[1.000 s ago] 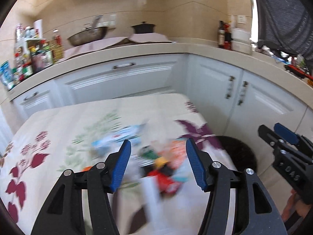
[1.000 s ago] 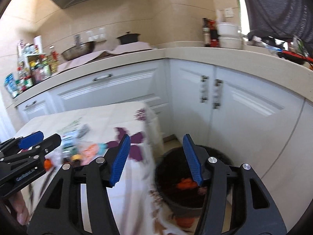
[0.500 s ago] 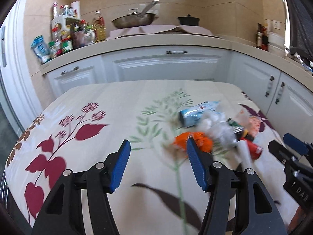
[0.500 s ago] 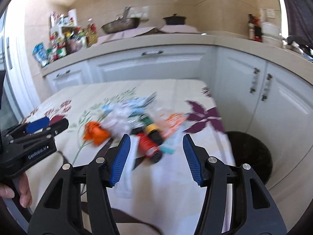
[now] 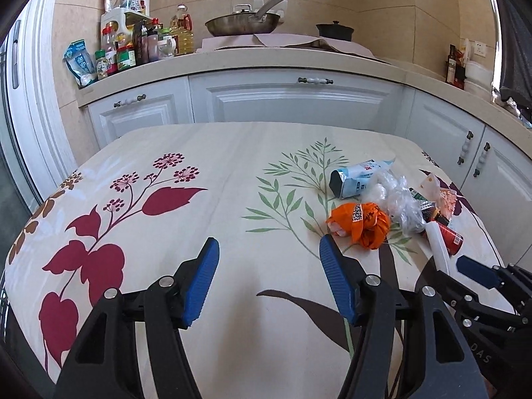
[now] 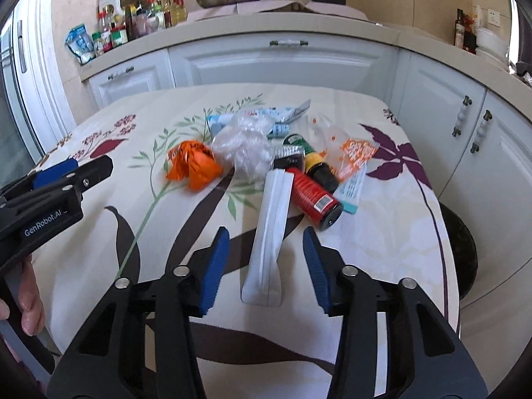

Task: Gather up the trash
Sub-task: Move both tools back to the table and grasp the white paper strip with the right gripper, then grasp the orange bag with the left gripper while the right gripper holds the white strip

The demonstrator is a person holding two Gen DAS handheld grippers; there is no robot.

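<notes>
Right gripper [image 6: 262, 259]: jaws, just closing, straddle the near end of a white pouch [image 6: 269, 229] without touching it. Left gripper [image 5: 269, 279]: jaws wide, empty, over bare tablecloth [image 5: 199, 226]. Trash pile, including an orange wrapper [image 6: 194, 164] and red can [image 6: 314, 198], lies toward the table's right edge.

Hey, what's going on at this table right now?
A person with a gripper in each hand is clearing a pile of trash off a floral tablecloth. The right gripper has just been closing around the near end of a long white packet, pads not yet touching it. The left gripper hangs open and empty just short of a crumpled orange wrapper. A dark bin sits on the floor beside the table.
</notes>
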